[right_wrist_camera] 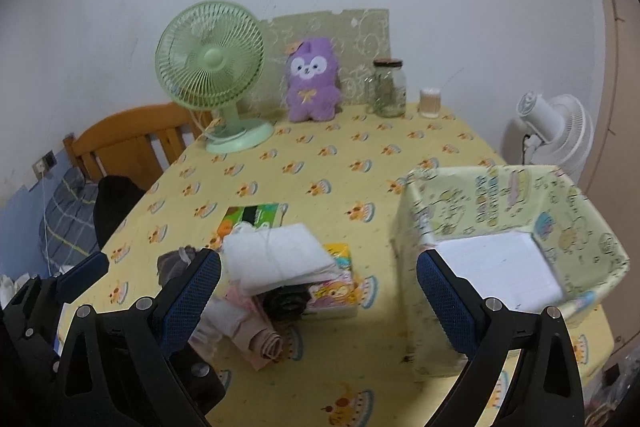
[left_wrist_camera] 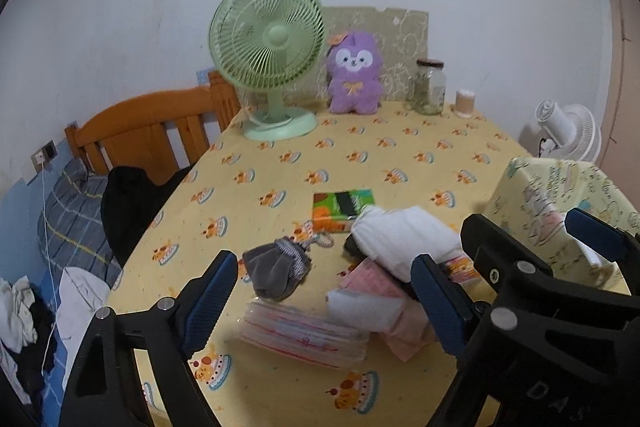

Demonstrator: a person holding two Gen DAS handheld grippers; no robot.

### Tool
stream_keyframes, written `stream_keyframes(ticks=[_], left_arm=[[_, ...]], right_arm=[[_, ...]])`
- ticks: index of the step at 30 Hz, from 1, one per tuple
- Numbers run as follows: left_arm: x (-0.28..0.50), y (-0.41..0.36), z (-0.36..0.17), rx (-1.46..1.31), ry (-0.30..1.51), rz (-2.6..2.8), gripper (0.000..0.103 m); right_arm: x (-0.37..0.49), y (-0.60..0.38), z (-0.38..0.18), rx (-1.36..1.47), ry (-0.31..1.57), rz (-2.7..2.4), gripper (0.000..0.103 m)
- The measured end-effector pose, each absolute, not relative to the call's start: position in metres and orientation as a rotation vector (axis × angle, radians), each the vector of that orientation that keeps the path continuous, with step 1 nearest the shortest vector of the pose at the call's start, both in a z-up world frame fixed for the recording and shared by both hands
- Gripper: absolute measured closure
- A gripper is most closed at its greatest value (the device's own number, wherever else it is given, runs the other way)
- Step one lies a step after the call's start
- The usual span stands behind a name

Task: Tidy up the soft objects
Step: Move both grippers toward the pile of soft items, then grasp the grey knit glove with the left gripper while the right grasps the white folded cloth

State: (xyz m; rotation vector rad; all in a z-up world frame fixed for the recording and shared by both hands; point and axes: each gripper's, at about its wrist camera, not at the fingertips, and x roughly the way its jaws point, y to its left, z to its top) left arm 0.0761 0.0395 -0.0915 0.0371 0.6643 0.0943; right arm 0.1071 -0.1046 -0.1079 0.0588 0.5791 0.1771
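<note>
We judge the main risk to be a multi-item pickup: the white folded cloth (right_wrist_camera: 276, 259) lies on top of the pile, overlapping a black rolled item (right_wrist_camera: 286, 301) and tissue packs (right_wrist_camera: 336, 291), so a deep closure could drag neighbours or topple the stack before it reaches the patterned storage box (right_wrist_camera: 516, 211). Both the left gripper (left_wrist_camera: 324, 291) and the right gripper (right_wrist_camera: 318, 295) are spread wide and hold nothing. The pile lies between and just ahead of each pair of jaws, with the grey gloves (left_wrist_camera: 278, 267) nearer the left gripper and the box to the right.
</note>
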Motion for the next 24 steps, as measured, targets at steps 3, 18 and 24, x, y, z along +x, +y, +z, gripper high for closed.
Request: stream_keyframes(ticks=[3,18,24], left_arm=[[0.084,0.048,-0.102,0.014,0.690,0.106,0.016],[0.118,0.072,-0.129,0.020,0.756,0.133,0.019],[0.133,0.079,-0.137,0.024,0.775,0.144,0.020]], right_arm=[[0.112,-0.095,-0.115,0.042,0.596,0.190,0.003],[0.150,-0.062,-0.143,-0.020,0.677,0.205,0.005],[0.164,-0.056,-0.150,-0.039,0.693,0.195,0.009]])
